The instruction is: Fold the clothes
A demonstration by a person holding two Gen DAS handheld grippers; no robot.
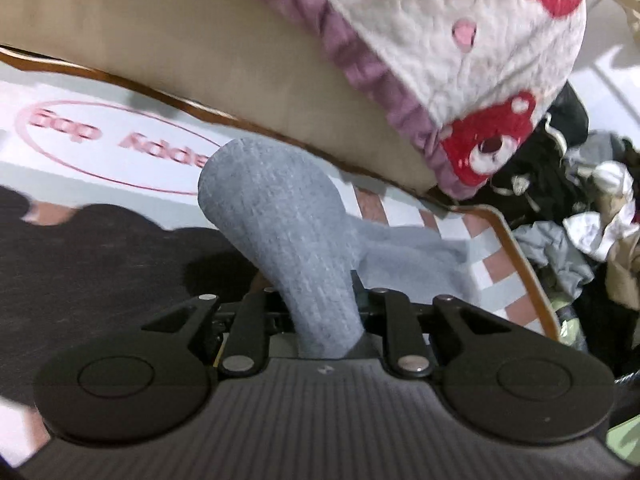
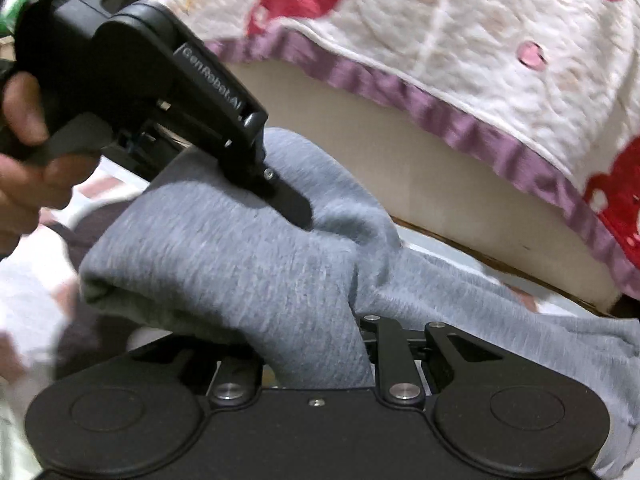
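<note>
Here both claws clamp the grey garment (image 2: 248, 264): the left claw (image 2: 280, 196) pinches its upper fold, the right claw (image 2: 316, 344) bites a bunch lower down. The cloth hangs just above the mat (image 1: 100, 148), beside a bear-print quilt (image 1: 460, 60).

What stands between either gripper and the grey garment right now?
Nothing visible does. The left gripper is shut on a fold of the grey garment, and the right gripper is shut on another bunch of it. The quilted cover hangs behind, clear of both.
</note>
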